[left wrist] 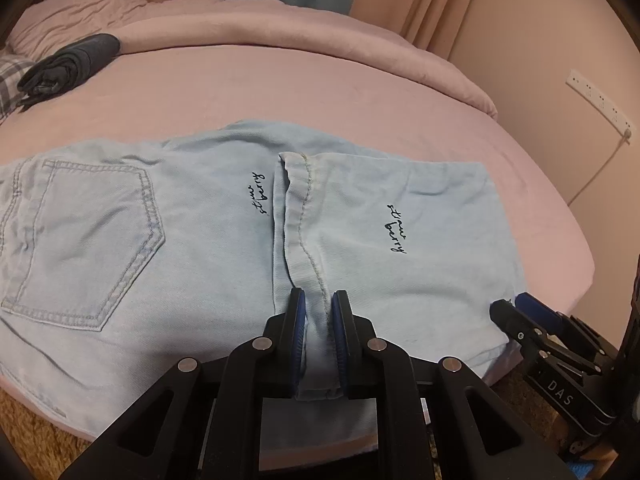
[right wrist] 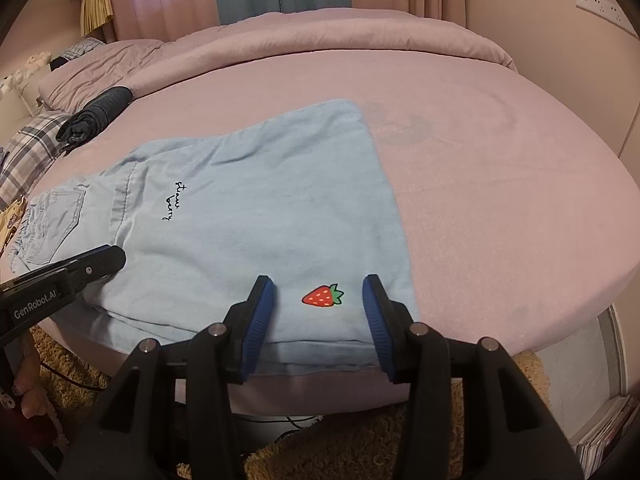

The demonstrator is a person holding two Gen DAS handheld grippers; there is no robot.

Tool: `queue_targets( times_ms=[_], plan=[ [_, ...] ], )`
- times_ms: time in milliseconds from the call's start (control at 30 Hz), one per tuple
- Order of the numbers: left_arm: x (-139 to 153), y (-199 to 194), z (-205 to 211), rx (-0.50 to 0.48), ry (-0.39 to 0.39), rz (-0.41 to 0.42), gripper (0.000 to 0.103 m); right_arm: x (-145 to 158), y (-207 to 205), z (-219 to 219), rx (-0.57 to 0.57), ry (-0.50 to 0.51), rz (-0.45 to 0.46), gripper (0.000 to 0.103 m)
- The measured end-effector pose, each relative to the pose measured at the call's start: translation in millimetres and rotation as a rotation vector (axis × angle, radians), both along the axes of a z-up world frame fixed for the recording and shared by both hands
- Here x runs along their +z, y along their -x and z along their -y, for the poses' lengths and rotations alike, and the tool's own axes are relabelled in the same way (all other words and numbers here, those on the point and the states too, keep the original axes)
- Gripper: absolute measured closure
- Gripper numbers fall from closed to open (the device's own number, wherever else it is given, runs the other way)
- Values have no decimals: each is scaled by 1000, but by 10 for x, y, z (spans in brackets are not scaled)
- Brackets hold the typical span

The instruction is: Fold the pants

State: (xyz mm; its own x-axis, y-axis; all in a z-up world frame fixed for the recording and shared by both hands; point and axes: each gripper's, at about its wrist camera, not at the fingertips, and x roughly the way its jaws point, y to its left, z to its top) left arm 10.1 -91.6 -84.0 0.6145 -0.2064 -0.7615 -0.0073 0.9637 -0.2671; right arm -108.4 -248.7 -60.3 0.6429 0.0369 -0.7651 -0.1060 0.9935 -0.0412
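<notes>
Light blue denim pants (left wrist: 208, 220) lie flat on the pink bed (left wrist: 320, 88), with the leg end folded over toward the waist; they also show in the right wrist view (right wrist: 260, 208). A back pocket (left wrist: 92, 240) is at the left. My left gripper (left wrist: 319, 304) is shut on the hemmed leg edge (left wrist: 304, 216) at the near side of the bed. My right gripper (right wrist: 319, 298) is open, its fingers either side of a strawberry print (right wrist: 322, 295) at the fold's near edge. It shows in the left wrist view (left wrist: 516, 308) at the fold's right corner.
A rolled dark garment (left wrist: 68, 66) lies at the far left of the bed by a plaid pillow (right wrist: 28, 148). A bunched pink duvet (right wrist: 320, 40) runs along the far side. A shaggy tan rug (right wrist: 340, 448) lies below the bed's near edge. The wall has a socket strip (left wrist: 600, 100).
</notes>
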Motion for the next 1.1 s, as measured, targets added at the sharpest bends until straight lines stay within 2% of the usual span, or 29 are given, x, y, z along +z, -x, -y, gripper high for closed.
queue_targets(
  times_ms=[333,467,500,533,733,767,900,967,1100],
  plan=[
    [1,52,-95,4,30,10,88,2,-10,-39,-8,22,-4,56],
    [55,149,-260,-2,97,7,88,2,-21,-50,-13,31,-6,56],
    [83,181,-332,1,124,7,84,2,-20,-59,-14,35,-6,56],
    [122,222,-452,19,152,3,84,0,-24,-69,-16,41,-7,56],
    [337,424,-1069,178,160,36,84,-3,-46,-119,-29,69,-16,54],
    [373,465,-1203,212,171,38,81,-4,-45,-126,-30,76,-16,54],
    [452,603,-1596,330,189,52,58,0,-31,-143,-31,85,-17,54],
    [482,675,-1769,387,178,56,54,5,-32,-143,-30,88,-19,54],
    [541,770,-2033,471,134,55,51,36,-36,-158,-32,102,-25,54]
  ],
)
